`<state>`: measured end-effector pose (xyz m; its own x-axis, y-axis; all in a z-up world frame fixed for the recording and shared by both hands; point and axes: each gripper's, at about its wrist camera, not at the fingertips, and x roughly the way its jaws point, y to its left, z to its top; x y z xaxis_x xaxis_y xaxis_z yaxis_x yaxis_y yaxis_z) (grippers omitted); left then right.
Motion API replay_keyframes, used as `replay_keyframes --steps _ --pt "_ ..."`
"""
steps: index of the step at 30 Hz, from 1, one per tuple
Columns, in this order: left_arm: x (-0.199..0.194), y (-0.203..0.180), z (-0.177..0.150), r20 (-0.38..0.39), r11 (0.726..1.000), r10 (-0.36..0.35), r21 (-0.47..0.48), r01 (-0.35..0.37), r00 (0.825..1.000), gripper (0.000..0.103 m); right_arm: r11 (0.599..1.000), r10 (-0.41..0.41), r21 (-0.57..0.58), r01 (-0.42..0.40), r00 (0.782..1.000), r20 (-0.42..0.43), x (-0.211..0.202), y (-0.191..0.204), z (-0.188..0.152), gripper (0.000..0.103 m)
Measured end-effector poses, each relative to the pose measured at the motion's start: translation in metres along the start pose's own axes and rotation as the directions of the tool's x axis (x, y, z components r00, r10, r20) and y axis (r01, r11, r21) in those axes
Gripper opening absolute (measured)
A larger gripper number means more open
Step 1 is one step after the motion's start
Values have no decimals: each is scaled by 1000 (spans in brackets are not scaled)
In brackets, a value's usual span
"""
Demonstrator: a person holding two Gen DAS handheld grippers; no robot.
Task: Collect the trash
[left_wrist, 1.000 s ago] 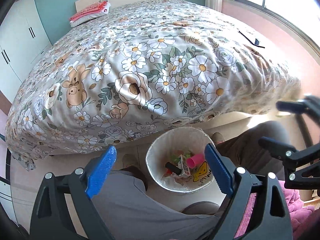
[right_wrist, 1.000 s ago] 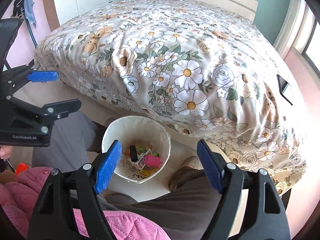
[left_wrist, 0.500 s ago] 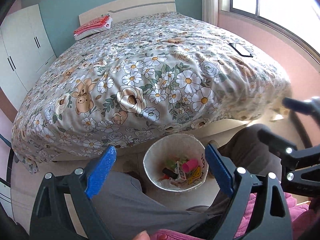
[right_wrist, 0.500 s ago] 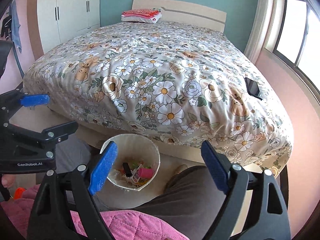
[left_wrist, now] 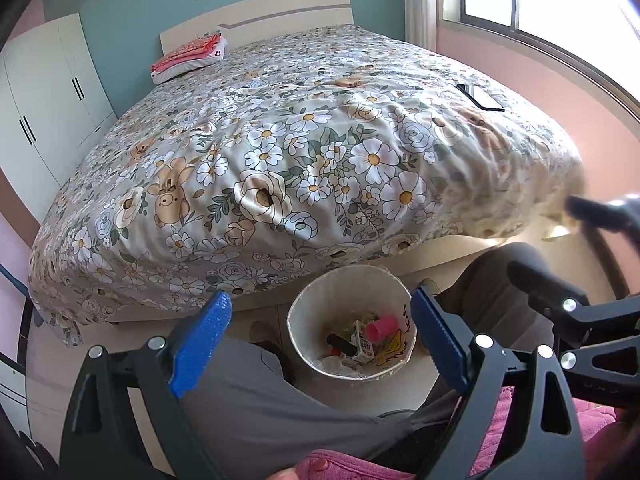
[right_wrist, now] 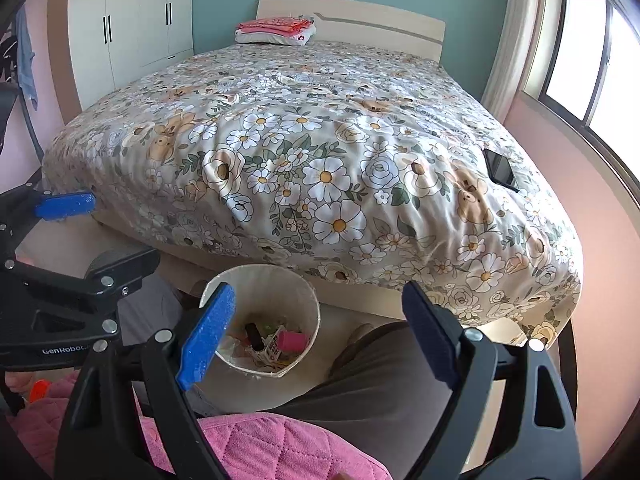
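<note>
Trash fills the bottom of a round white wastebasket (left_wrist: 394,364) on the floor at the foot of the floral-quilted bed (left_wrist: 304,152): a pink plastic cup (left_wrist: 382,327), a black marker (left_wrist: 342,345), crumpled printed wrappers. Both the left hand-held gripper (left_wrist: 320,342) and the right hand-held gripper (right_wrist: 320,330) hang above it, jaws spread wide, holding nothing.

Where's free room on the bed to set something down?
Most of the bed is bare: the broad middle between the folded clothes at the headboard and the phone near the window-side edge. Crowded: the bin between the knees, already holding trash.
</note>
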<state>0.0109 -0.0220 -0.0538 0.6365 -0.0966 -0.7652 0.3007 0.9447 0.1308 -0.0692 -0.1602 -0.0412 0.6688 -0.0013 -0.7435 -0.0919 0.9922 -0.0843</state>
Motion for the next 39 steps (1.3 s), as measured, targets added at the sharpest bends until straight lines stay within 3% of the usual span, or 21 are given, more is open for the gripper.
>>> replay_keyframes --steps 39 --pt "-12 0 3 54 1000 11 -4 -10 998 92 999 18 -30 -17 999 31 -7 6 4 84"
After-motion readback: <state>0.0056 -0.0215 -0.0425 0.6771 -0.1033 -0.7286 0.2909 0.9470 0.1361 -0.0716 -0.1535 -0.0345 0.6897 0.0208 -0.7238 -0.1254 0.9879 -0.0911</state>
